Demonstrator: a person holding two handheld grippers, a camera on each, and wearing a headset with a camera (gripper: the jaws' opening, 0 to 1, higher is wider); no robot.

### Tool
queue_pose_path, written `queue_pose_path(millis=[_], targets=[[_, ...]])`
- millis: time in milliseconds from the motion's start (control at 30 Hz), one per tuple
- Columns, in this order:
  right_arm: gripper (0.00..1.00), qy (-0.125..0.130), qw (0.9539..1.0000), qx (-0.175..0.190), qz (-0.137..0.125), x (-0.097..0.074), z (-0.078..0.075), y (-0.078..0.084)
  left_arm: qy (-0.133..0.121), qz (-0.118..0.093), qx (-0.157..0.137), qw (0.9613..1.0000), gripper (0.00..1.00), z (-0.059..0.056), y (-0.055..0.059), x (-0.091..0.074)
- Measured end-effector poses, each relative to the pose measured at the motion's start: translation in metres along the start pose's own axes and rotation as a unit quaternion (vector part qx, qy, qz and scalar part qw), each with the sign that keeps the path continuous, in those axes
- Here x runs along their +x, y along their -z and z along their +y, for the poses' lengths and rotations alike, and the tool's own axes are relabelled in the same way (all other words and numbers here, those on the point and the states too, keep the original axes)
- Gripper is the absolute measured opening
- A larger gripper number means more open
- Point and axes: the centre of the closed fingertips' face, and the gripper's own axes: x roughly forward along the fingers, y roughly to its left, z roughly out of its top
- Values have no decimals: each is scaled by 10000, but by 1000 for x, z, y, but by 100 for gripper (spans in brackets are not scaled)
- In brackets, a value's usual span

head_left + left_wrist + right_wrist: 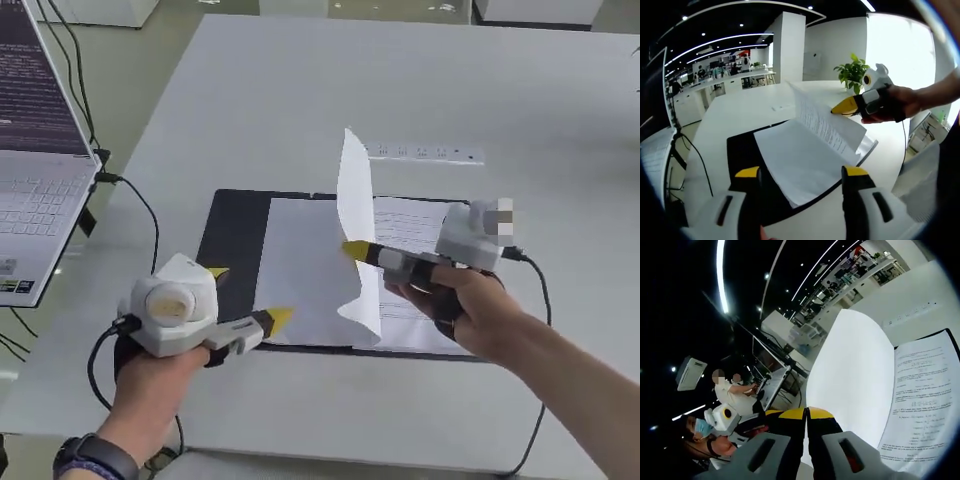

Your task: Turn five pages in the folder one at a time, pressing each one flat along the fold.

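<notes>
A black folder [234, 240] lies open on the white table, a blank white sheet [300, 270] on its left half and a printed page [412, 222] on its right. One page [355, 190] stands upright over the fold, pinched near its middle edge by my right gripper [355, 250], which is shut on it. In the right gripper view the yellow tips [805, 415] meet on the blank side of that page [850, 370]. My left gripper [248, 294] hovers open at the folder's near left corner, holding nothing. In its own view, its jaws stand wide apart before the folder [740, 145].
An open laptop [30, 200] sits at the table's left edge with cables trailing beside it. A white power strip [425, 153] lies beyond the folder. A potted plant [852, 72] stands at the far end.
</notes>
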Motion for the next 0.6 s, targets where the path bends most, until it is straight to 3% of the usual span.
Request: queue_pose_path(millis=[433,600], targets=[[0,-119,9991,119,392,50,1,21,-99,-4,-181,9998,64,10,6,-9],[0,-83,9979,196,605,68,-5,35,-160,-33,-263,9995,64,13,7,-14]])
